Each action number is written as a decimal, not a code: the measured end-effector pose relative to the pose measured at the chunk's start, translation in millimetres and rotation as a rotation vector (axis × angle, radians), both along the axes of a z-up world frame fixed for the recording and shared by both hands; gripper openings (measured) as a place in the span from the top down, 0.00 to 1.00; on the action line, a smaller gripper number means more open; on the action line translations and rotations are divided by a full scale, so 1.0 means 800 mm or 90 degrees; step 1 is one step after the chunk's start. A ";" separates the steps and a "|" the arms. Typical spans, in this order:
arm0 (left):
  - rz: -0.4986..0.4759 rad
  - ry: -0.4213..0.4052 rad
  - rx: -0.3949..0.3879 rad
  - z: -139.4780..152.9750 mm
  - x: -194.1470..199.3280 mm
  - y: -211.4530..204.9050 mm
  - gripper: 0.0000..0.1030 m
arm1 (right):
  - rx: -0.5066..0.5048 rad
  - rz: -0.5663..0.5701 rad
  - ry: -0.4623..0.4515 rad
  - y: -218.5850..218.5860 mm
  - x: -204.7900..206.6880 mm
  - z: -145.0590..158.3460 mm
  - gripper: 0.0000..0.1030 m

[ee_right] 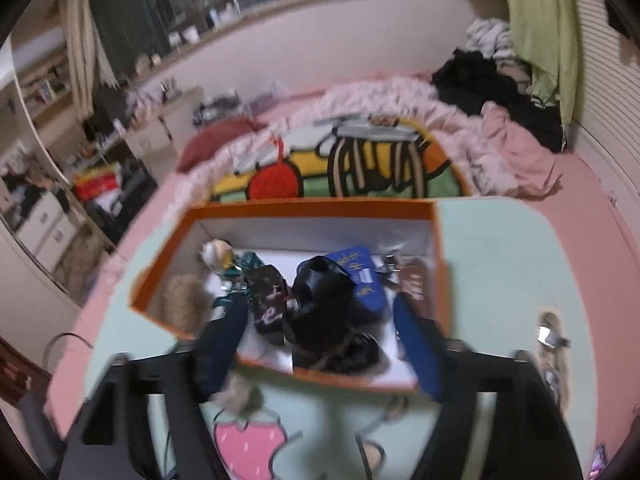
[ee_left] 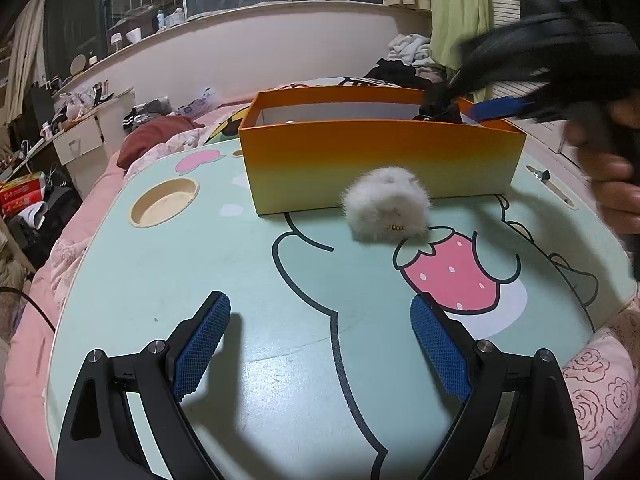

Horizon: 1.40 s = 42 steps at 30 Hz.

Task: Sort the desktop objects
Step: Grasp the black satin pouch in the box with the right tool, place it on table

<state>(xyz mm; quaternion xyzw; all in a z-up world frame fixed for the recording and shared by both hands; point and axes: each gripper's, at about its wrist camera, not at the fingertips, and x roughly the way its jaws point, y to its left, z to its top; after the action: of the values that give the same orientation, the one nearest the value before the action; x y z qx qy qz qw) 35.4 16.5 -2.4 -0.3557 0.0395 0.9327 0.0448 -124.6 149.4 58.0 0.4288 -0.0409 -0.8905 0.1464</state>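
Left gripper (ee_left: 320,344): nearest the lens, low over the tabletop, jaws wide, nothing between them.

Tabletop (ee_left: 200,280): mint green lap table printed with a strawberry, resting on a pink bed. Risk: soft bedding beneath may rock under a downward press and shift everything on it.

Orange box (ee_left: 380,160): open-topped, at the far middle of the tabletop, already crowded. Contents in the right wrist view, by size: black bundle (ee_right: 320,304), blue booklet (ee_right: 360,276), dark floral pouch (ee_right: 268,292), tan furry item (ee_right: 182,300), small plush figure (ee_right: 216,252). Risk: a further drop may land on the pile and roll out over the low wall.

Right gripper (ee_right: 320,340): above the box's near wall, jaws apart and apparently empty; view blurred. Risk: a finger may clip the rim and drag the light box.

White fluffy ball (ee_left: 386,206): the item left outside, on the tabletop touching the box's front wall, ahead of the left gripper. Risk: soft fur may slip from a shallow pinch, and a push may wedge it against the wall.
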 end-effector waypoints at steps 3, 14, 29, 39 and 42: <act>0.000 0.000 0.001 0.000 0.000 -0.001 0.11 | -0.025 -0.008 -0.019 0.001 -0.011 -0.010 0.79; 0.001 -0.001 0.010 0.000 0.001 -0.001 0.11 | -0.137 0.064 0.059 0.046 0.124 0.009 0.79; 0.008 -0.003 0.017 0.002 0.001 -0.003 0.11 | 0.001 0.034 0.073 0.040 0.200 -0.052 0.24; 0.020 0.005 0.053 0.008 0.006 -0.015 0.11 | 0.103 0.029 0.082 0.022 0.201 -0.089 0.12; 0.013 0.019 0.067 0.026 0.006 -0.016 0.11 | 0.101 0.029 0.081 0.024 0.203 -0.088 0.10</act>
<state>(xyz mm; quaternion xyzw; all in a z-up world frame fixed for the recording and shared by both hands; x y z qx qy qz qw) 40.4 4.1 18.7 -0.3391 -0.0122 0.9391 0.0535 37.5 168.3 -12.7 0.3822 0.0492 -0.9129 0.1346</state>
